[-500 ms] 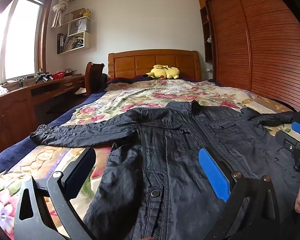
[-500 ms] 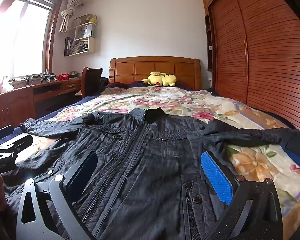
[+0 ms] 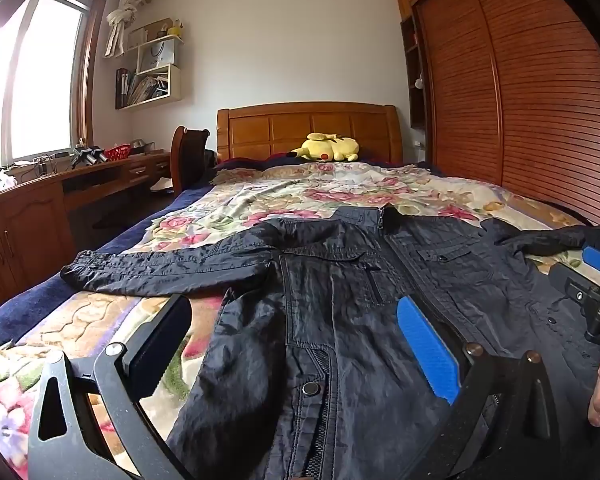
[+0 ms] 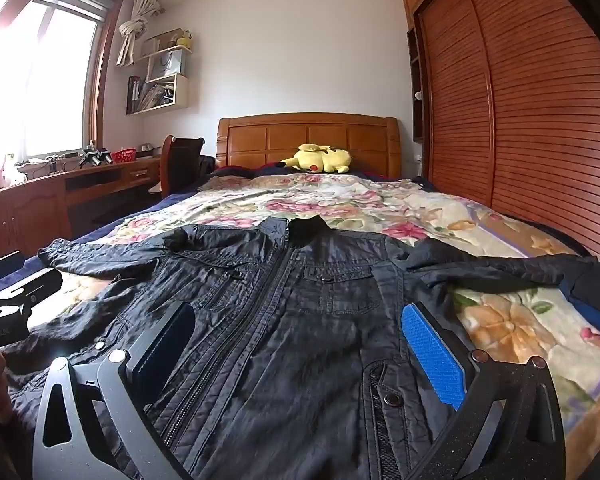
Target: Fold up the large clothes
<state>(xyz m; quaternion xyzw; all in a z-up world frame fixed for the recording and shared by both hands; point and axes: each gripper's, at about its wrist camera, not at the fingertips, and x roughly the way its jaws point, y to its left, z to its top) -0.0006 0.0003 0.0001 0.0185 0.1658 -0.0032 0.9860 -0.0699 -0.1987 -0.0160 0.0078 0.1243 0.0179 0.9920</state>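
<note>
Jacket (image 3: 340, 300) lies face-up and spread flat on the bed (image 3: 300, 196), collar away, long axis running straight ahead of both wide-open, empty grippers, left gripper (image 3: 292, 344) nearer its left sleeve (image 3: 160, 270), right gripper (image 4: 296, 348) nearer the right sleeve (image 4: 500, 266).

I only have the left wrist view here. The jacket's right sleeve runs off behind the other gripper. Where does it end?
Observer: In the right wrist view the jacket has that sleeve lying straight out across the floral bedspread, reaching the bed's right edge.
Operator: Is the right gripper on any cloth?
Observer: No. The right gripper is open over the jacket's front, nothing between its fingers.
Operator: And the zip?
Observer: From that side the zip looks closed up to the collar.
</note>
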